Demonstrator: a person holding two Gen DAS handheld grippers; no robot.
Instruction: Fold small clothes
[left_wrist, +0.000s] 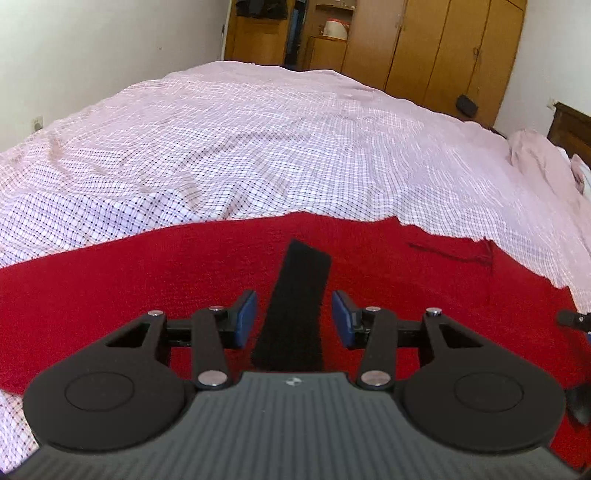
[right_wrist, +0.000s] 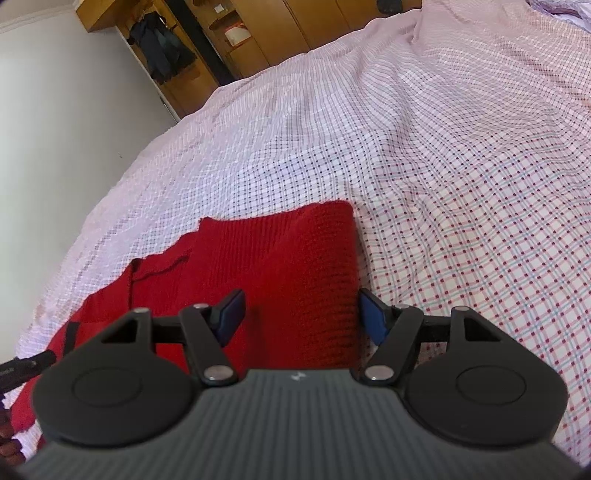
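Note:
A red knitted garment (left_wrist: 147, 280) lies flat on the checked bedsheet (left_wrist: 258, 147). A black strip (left_wrist: 295, 314) runs along its middle, between the fingers of my left gripper (left_wrist: 294, 319), which is open just above the cloth. In the right wrist view the garment's folded right part (right_wrist: 306, 266) forms a thick band. My right gripper (right_wrist: 302, 315) is open with its jaws on either side of that band's right portion, the right fingertip (right_wrist: 371, 317) at the cloth's edge.
The bed extends far ahead under the pink checked sheet (right_wrist: 443, 147). A rumpled pink blanket (left_wrist: 543, 166) lies at the far right. Wooden wardrobes (left_wrist: 443, 48) and a white wall (left_wrist: 92, 55) stand beyond the bed. A loose red thread (left_wrist: 461, 254) trails off the garment.

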